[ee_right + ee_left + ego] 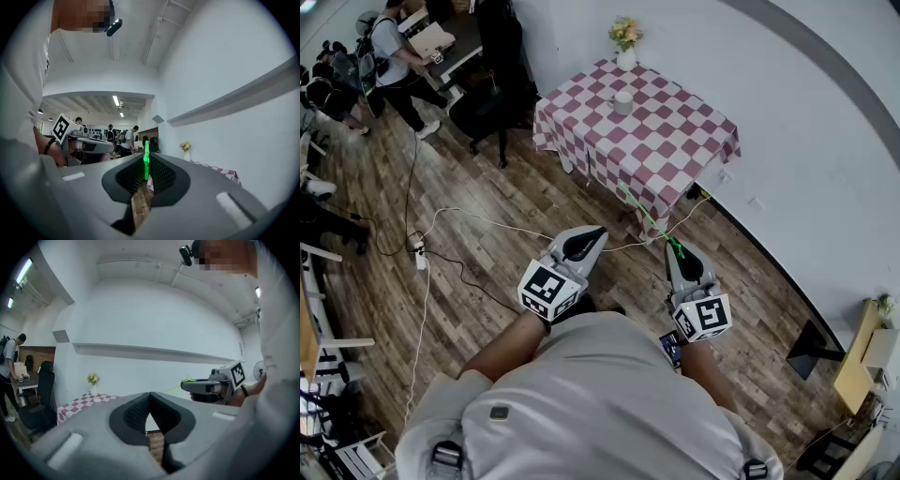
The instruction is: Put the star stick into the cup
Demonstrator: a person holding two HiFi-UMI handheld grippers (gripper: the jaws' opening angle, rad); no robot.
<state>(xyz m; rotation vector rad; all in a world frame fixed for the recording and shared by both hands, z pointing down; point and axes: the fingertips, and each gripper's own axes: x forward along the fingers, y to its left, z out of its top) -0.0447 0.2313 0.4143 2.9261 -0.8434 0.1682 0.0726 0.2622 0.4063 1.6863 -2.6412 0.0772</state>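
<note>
Green star stick (649,221), in the head view, juts from the right gripper (679,251) toward the checkered bench (675,141), well apart from the cup (622,102). The left gripper view shows the left gripper (150,397) with jaws pressed together, empty. The right gripper view shows its jaws clamping the stick.

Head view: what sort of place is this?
Probably a shared office or lab with a staged dining corner: people near an office chair, cables across the wood floor, and a checkered table bearing a cup and flowers.
</note>
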